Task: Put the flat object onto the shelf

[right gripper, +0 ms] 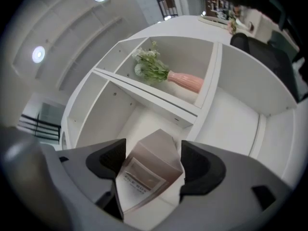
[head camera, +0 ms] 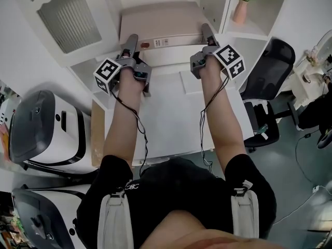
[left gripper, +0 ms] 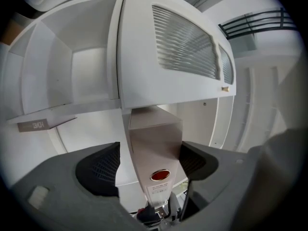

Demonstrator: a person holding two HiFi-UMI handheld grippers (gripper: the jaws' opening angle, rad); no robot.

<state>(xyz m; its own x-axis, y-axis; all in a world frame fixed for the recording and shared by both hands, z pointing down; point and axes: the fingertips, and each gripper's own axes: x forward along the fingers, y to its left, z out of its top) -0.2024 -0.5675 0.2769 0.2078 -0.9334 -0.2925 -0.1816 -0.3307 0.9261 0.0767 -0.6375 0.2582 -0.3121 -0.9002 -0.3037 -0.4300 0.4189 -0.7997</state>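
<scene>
A flat beige file box (head camera: 161,22) lies across the white shelf (head camera: 167,59), its labelled edge toward me. My left gripper (head camera: 130,41) is at the box's left end and my right gripper (head camera: 206,32) at its right end. In the left gripper view the box (left gripper: 154,138) stands between the open jaws of the left gripper (left gripper: 151,163), with a sliver of gap beside the left pad (left gripper: 101,170). The right gripper view shows the box (right gripper: 156,160) between the wide-spread jaws of the right gripper (right gripper: 149,170), pads close beside it without clearly pressing.
A louvered cabinet door (head camera: 67,17) stands left of the shelf bay. A pink vase with greenery (head camera: 240,9) sits in the upper right compartment. The white desk (head camera: 166,113) is under my arms, a black office chair (head camera: 264,71) to the right, white machines (head camera: 41,128) to the left.
</scene>
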